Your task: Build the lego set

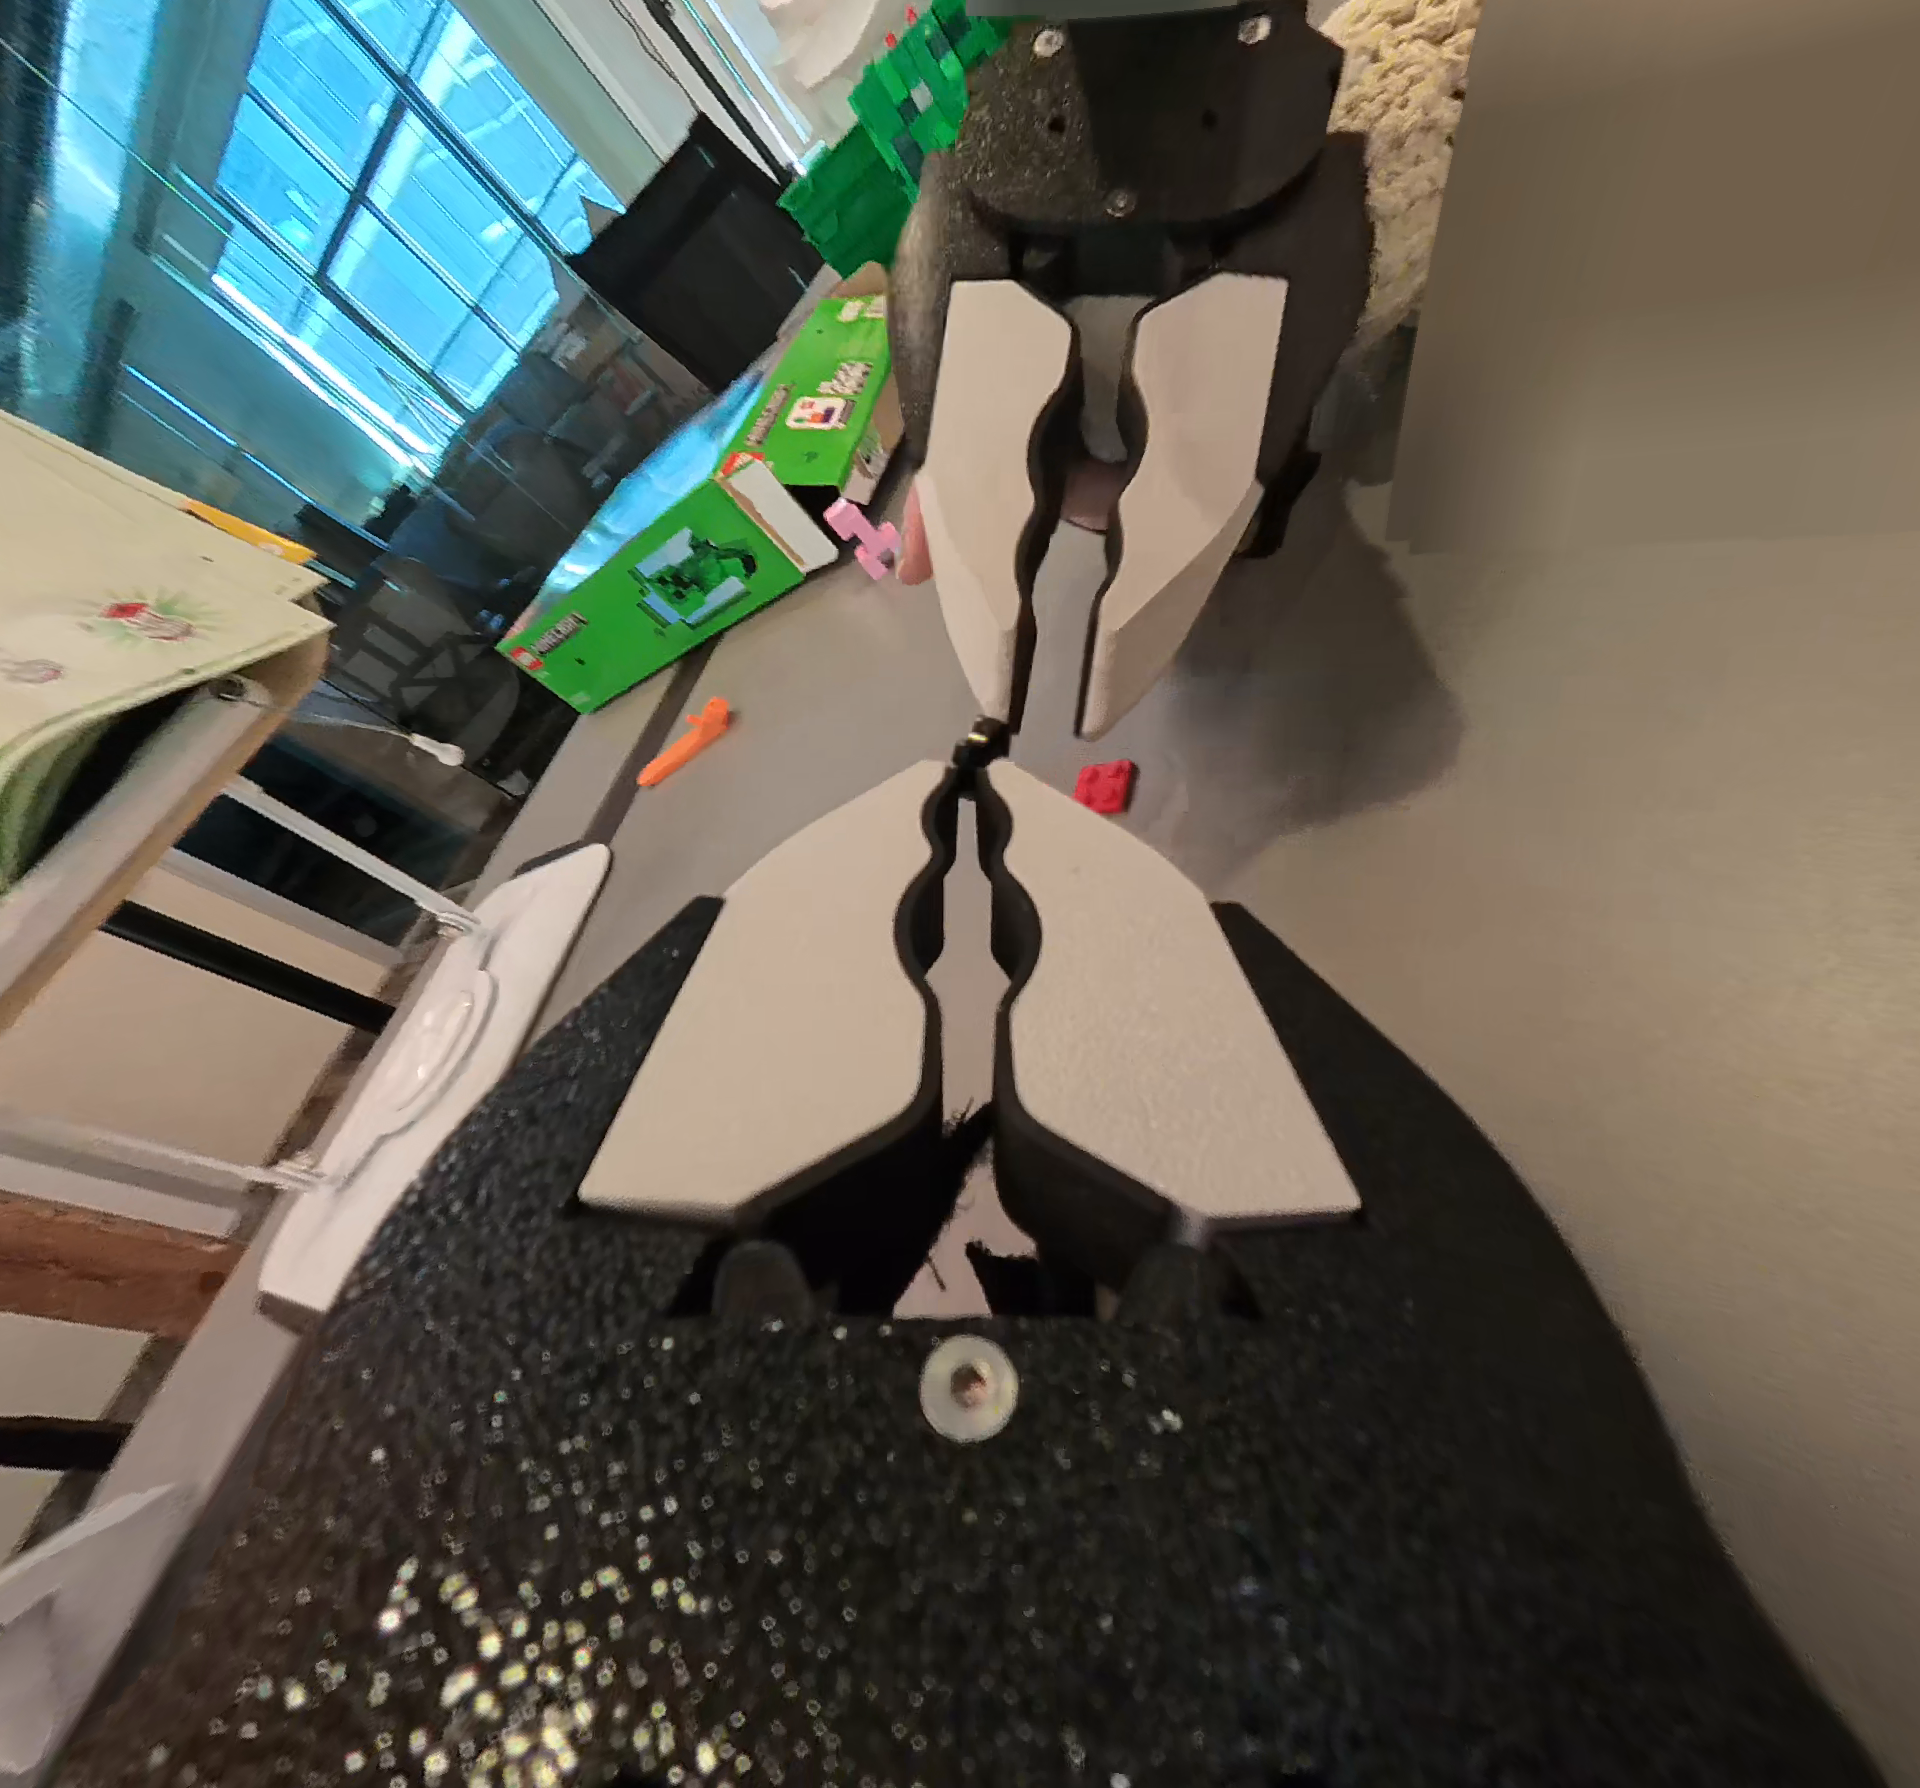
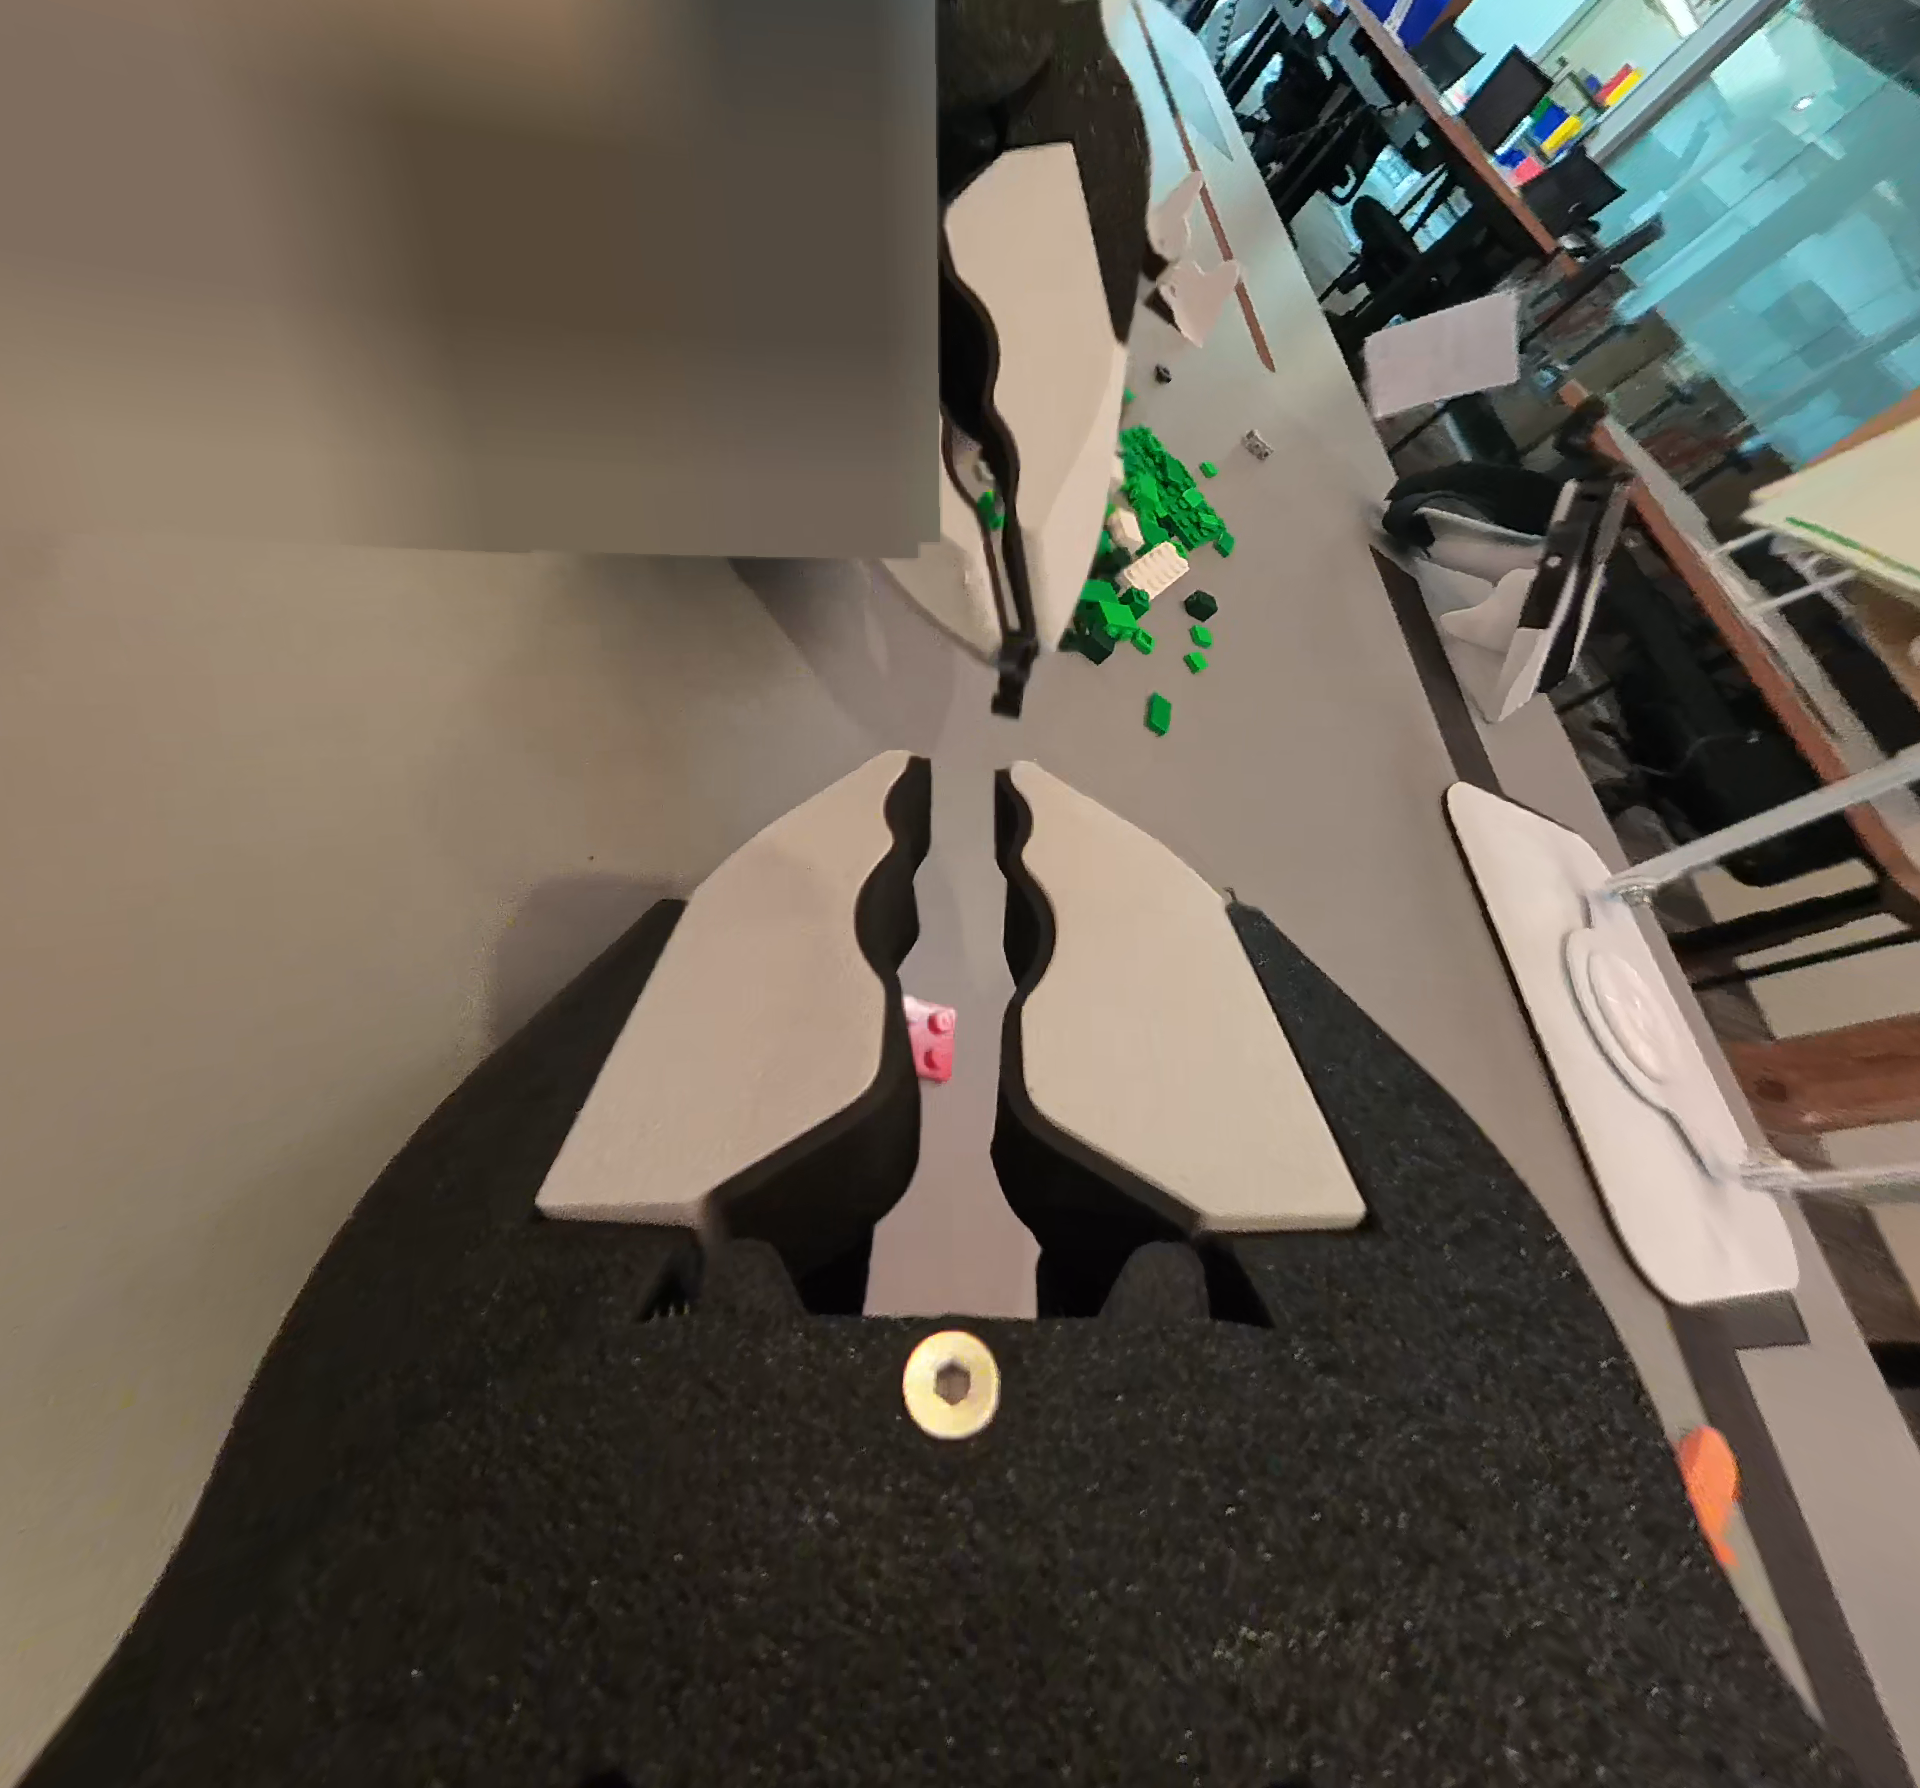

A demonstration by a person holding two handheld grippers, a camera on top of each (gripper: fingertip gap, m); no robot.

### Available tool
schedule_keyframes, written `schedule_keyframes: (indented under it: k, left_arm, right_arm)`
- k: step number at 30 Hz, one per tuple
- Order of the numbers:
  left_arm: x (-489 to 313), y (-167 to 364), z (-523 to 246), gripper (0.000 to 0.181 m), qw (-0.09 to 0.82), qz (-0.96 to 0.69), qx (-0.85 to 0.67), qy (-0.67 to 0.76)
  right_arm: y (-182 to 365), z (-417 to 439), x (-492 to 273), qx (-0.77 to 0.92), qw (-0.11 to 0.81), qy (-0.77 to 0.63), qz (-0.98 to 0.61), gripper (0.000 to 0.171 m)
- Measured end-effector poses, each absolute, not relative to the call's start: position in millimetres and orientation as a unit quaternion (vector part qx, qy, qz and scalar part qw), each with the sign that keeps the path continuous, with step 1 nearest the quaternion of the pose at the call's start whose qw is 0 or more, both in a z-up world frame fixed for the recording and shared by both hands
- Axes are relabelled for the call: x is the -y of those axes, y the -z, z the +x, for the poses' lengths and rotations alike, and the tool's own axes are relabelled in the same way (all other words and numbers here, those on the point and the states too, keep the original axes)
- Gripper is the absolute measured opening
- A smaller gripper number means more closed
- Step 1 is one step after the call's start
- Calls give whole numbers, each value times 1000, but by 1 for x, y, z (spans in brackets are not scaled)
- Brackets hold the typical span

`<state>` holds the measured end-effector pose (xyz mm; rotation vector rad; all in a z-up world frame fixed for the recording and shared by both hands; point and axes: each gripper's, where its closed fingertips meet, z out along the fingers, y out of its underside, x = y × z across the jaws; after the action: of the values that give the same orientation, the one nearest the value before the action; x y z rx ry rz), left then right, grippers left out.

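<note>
**Two opposed wrist cameras over one grey table**

Each camera sits just behind its own gripper, looking forward along the white fingers and tilted down at the grey table [image 1: 1558,803]. The left wrist view faces the right gripper [image 1: 1044,715] at close range; the right wrist view faces the left gripper [image 2: 1013,689] likewise. Both views share the tabletop between the fingertips and the orange tool [image 1: 686,728].
</note>
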<state>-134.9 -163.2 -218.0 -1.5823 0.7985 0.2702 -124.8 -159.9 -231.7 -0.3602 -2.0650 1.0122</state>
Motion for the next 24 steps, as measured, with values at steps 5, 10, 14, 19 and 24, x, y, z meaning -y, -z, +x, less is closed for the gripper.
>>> schedule_keyframes:
  k: [5,10,14,19,24]
  left_arm:
    - [168,208,-132,2,622,-619,-411,-246]
    - [172,223,-111,2,563,-528,-519,-368]
    - [174,232,-99,2,537,-492,-558,-398]
    - [175,237,-95,2,523,-477,-574,-410]
    - [174,244,-97,2,506,-481,-587,-410]
  right_arm:
    - [240,-114,137,831,301,-420,-209,22]
    - [268,-108,125,850,202,-403,-274,32]
    - [278,-115,124,860,197,-376,-283,31]
    - [285,-119,123,864,142,-365,-315,25]
    - [286,-116,124,872,145,-350,-310,15]
